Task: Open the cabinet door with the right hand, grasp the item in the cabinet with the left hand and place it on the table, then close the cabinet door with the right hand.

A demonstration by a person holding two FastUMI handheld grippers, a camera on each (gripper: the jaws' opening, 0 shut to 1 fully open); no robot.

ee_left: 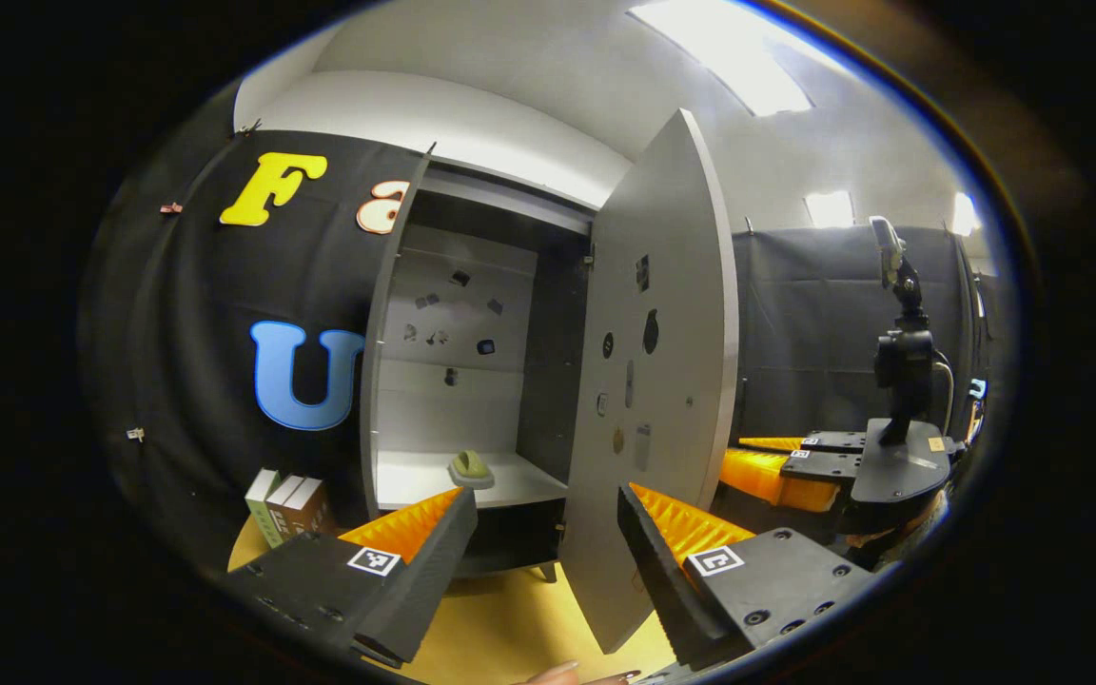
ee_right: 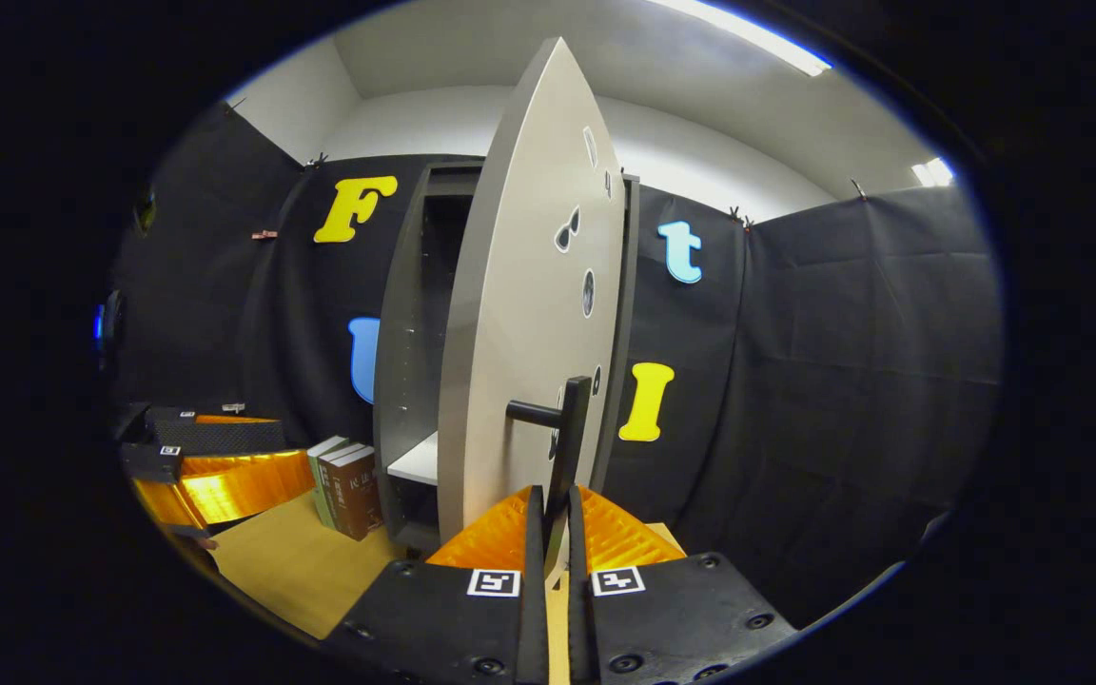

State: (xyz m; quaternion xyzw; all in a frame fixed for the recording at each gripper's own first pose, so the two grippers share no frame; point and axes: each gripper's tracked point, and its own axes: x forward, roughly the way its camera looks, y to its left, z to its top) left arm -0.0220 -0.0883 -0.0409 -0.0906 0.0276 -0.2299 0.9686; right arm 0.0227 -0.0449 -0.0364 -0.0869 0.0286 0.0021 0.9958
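Note:
The grey cabinet [ee_left: 386, 314] stands with its door [ee_left: 662, 362] swung wide. On its lower shelf [ee_left: 415, 480] sits a small olive-green item [ee_left: 470, 468] on a pale base. My left gripper [ee_left: 543, 538] is open in front of the cabinet, short of the shelf, with nothing between its fingers. In the right gripper view the door [ee_right: 510, 314] is seen nearly edge-on, and my right gripper [ee_right: 556, 521] is shut on the lower end of the black door handle [ee_right: 572, 419]. The right gripper [ee_left: 800, 461] also appears beyond the door's outer face in the left gripper view.
Three upright books [ee_left: 286, 504] [ee_right: 348, 490] stand on the wooden table [ee_left: 510, 618] left of the cabinet. A fingertip [ee_left: 557, 672] shows at the bottom edge. A black mount [ee_left: 905, 352] rises above the right gripper. The left gripper [ee_right: 215, 466] shows at far left.

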